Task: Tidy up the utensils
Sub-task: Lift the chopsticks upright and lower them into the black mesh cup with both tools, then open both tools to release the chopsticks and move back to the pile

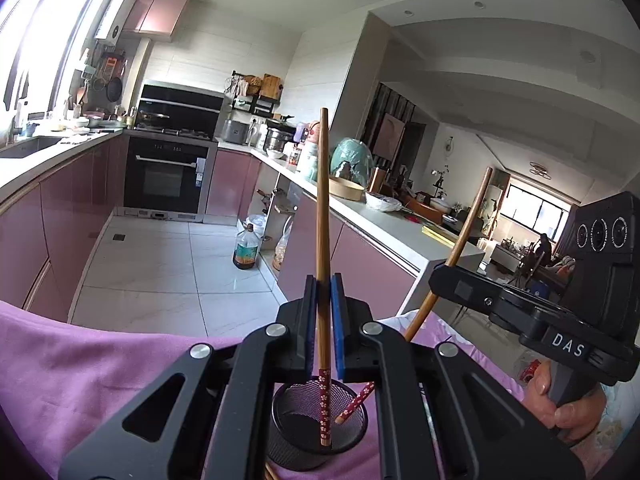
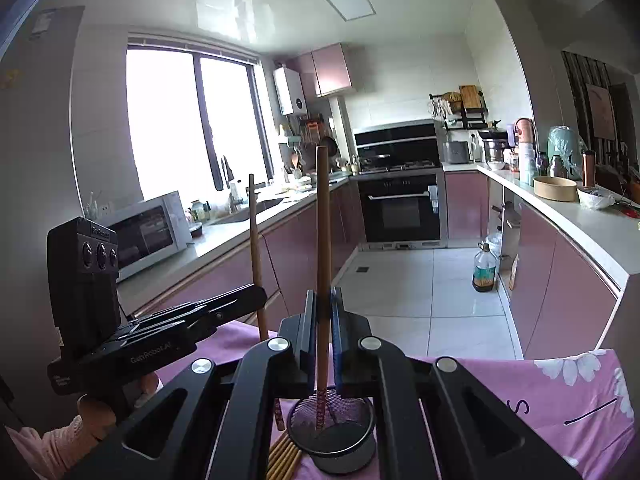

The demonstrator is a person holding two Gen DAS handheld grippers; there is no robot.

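My left gripper [image 1: 324,296] has its jaws pinching a brown wooden chopstick with a red flowered end [image 1: 322,240], upright, tip inside the black round wire-mesh cup [image 1: 318,436] on the pink cloth-covered desk [image 1: 80,360]. My right gripper [image 2: 323,308] pinches a second like chopstick [image 2: 322,240] above that cup [image 2: 332,436]; loose wooden chopsticks [image 2: 284,456] lie just beside it.

Wooden chopstick [image 1: 322,208], black mesh-metal cup [image 1: 316,424].
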